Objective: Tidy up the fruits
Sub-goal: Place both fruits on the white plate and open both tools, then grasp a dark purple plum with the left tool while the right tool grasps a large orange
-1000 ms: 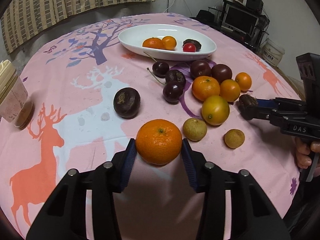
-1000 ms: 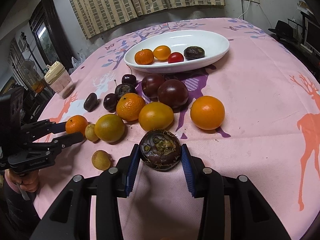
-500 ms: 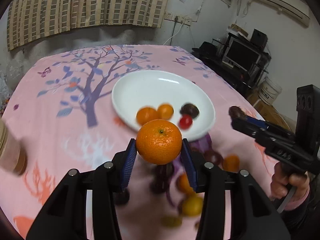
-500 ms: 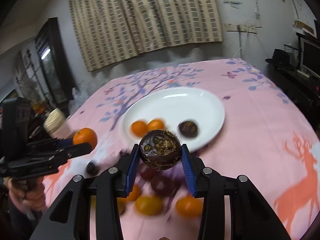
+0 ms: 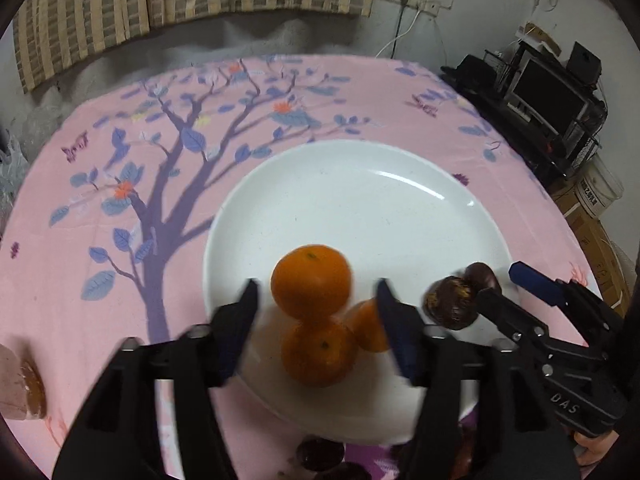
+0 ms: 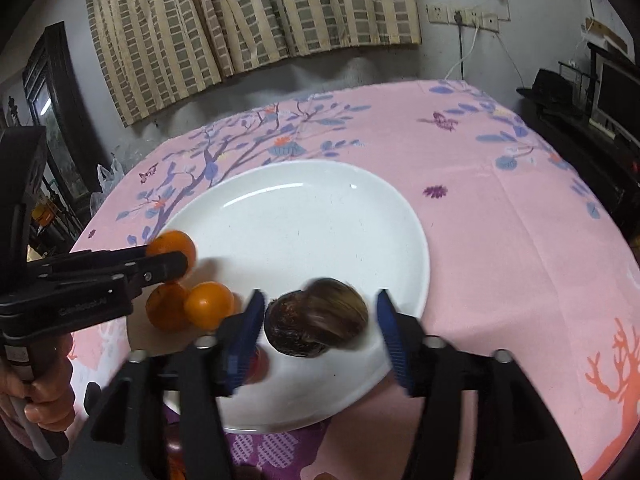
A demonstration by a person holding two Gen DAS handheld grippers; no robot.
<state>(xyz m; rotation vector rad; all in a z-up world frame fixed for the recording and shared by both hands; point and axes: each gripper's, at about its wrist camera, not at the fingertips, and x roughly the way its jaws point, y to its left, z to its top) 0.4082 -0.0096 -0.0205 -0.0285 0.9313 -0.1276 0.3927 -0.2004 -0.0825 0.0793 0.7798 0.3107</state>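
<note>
From the left wrist view, the left gripper (image 5: 316, 308) is spread wide over the white plate (image 5: 360, 184), and an orange (image 5: 311, 280) sits loose between its fingers — apparently just let go, above two oranges (image 5: 318, 354) already on the plate. A few dark fruits (image 5: 320, 454) show below the rim, so sorting is not finished.

From the right wrist view, the right gripper (image 6: 320, 330) is likewise spread, and a blurred dark fruit (image 6: 316, 322) hangs free between the fingers over the plate's near side, beside a small red fruit (image 6: 256, 364).
</note>
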